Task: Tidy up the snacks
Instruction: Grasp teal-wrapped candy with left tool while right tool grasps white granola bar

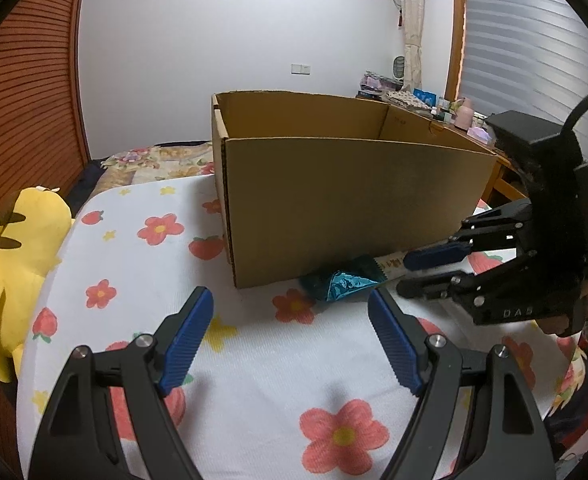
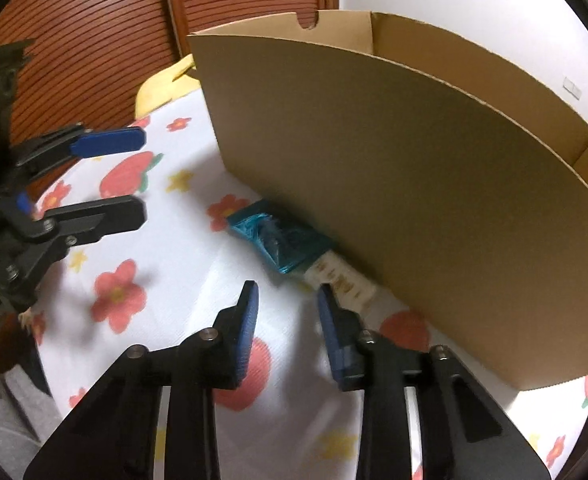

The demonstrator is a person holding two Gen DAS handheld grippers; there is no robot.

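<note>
A teal and cream snack packet (image 1: 344, 282) lies flat on the flowered cloth against the front wall of an open cardboard box (image 1: 354, 200). My left gripper (image 1: 289, 308) is open and empty, a little in front of the packet. My right gripper (image 2: 287, 294) is open, with its fingertips just short of the packet's cream end (image 2: 342, 280). It shows from the side in the left wrist view (image 1: 408, 274). In the right wrist view the packet (image 2: 277, 240) lies along the box (image 2: 414, 184), and the left gripper (image 2: 141, 176) is at the left. The box's inside is hidden.
A table with a white cloth printed with flowers and strawberries (image 1: 153, 248) holds the box. A yellow plush toy (image 1: 9, 264) sits at its left edge. A wooden slatted door (image 1: 21, 100) stands behind it. A cluttered desk (image 1: 434, 108) is at the far right.
</note>
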